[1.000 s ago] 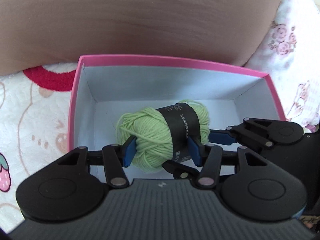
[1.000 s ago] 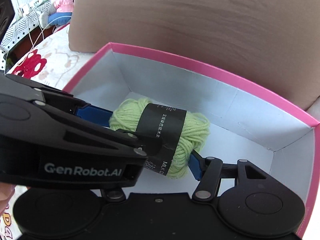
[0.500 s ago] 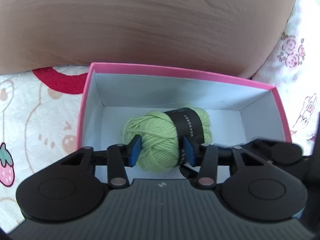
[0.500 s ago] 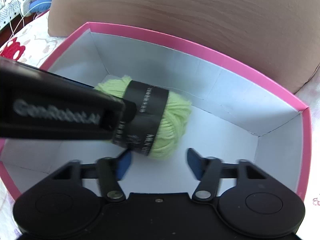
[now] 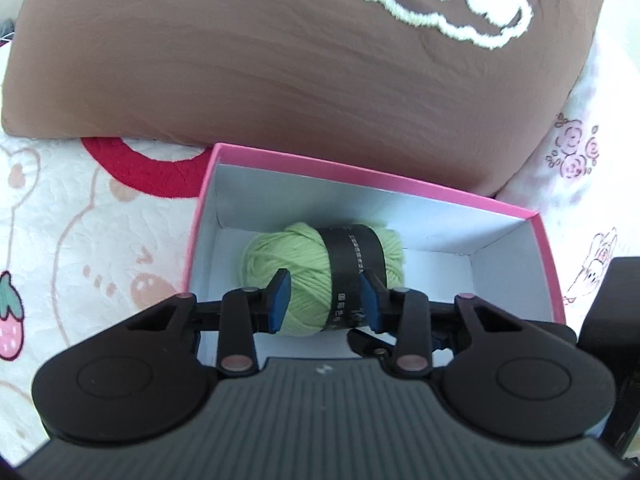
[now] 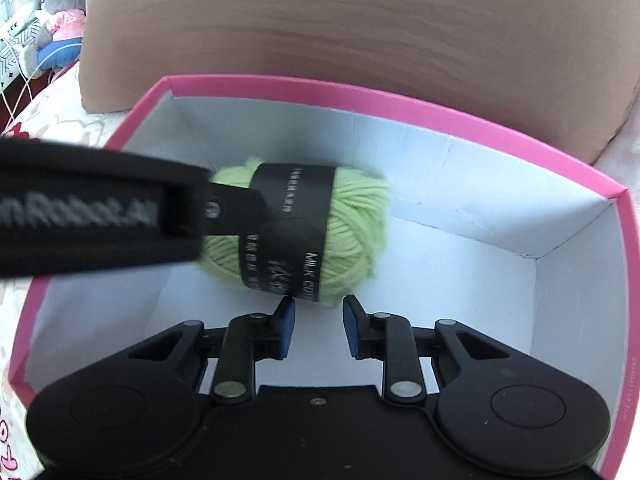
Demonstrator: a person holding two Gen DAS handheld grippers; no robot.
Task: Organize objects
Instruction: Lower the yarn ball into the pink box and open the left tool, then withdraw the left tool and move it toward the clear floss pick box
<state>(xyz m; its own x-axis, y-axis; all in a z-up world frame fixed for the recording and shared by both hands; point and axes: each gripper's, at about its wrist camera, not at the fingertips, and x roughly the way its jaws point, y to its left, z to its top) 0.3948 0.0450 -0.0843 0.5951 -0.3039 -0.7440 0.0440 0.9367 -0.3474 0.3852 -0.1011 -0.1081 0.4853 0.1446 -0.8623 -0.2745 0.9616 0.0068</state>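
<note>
The green yarn ball (image 5: 320,276) with the black paper band sits on the white floor of the pink box (image 5: 372,172), toward the far-left part of it. Your left gripper (image 5: 325,300) is around it and its jaws are closing, blue pads on either side of the near end of the ball. They look like they're pressing the yarn, but it's a close call.

Your right gripper (image 6: 319,328) sits just near of the ball with nothing between its pads, closed down as far as it goes, though a narrow gap shows.

Beyond the box lies a big brown cushion (image 5: 248,52), all of it on a white blanket (image 5: 80,248) with a strawberry print.
</note>
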